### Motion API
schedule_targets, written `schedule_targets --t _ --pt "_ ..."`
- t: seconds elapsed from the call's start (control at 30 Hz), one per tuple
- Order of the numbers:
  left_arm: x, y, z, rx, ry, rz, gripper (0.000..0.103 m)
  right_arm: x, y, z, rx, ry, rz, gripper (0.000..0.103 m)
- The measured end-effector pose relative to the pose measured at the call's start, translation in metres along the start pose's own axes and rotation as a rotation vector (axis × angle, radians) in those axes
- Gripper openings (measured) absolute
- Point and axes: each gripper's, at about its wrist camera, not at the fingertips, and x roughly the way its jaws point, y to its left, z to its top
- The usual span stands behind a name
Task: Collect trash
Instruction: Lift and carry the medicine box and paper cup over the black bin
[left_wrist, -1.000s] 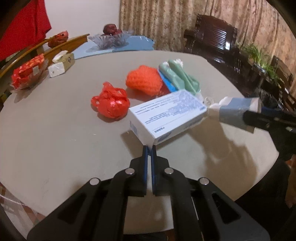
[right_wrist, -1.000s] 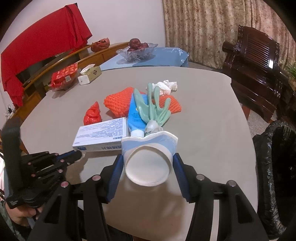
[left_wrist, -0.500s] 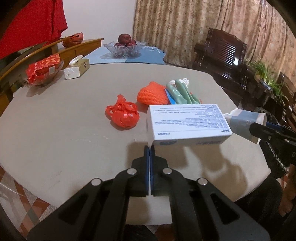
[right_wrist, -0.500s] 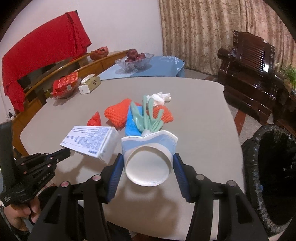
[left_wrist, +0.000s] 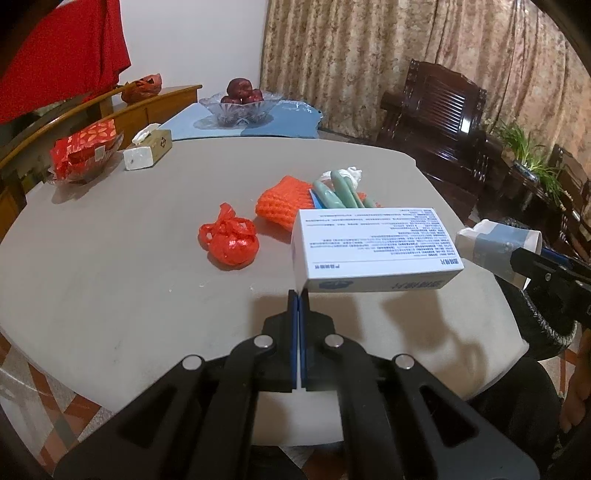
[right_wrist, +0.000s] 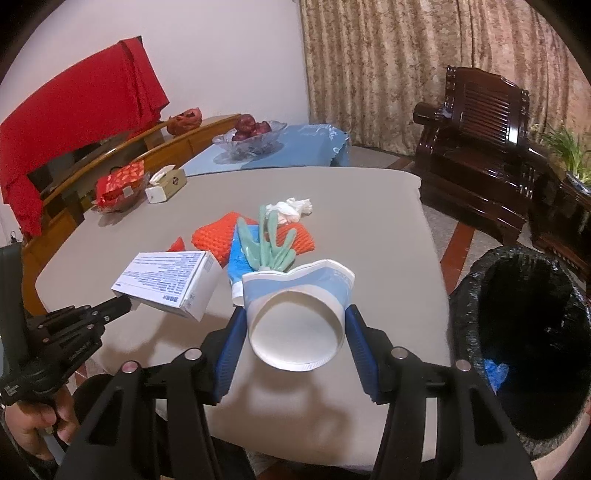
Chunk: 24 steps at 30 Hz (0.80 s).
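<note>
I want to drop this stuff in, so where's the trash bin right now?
The trash bin stands on the floor off the table's right edge in the right wrist view, beside the paper cup.

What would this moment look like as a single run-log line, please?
left gripper: shut on white box, lifted | right gripper: shut on paper cup, lifted | bin: right of table

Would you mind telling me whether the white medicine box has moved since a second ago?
Yes. The white medicine box, pinched by the left gripper, has been lifted off the table; in the right wrist view it has shifted left of the green glove.
</note>
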Motion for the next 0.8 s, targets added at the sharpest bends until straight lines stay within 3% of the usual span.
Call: schedule_targets --t 0.47,0.8 --pt "-0.011 -0.019 0.003 0.016 -0.014 -0.009 0.0 -0.019 -0.014 0.004 0.011 -0.038 -0.016 0.054" --pt "-0.012 -0.058 0.012 0.052 -0.017 -0.037 0.0 -0.042 -0.05 0.005 0.039 -0.072 -0.067 0.054"
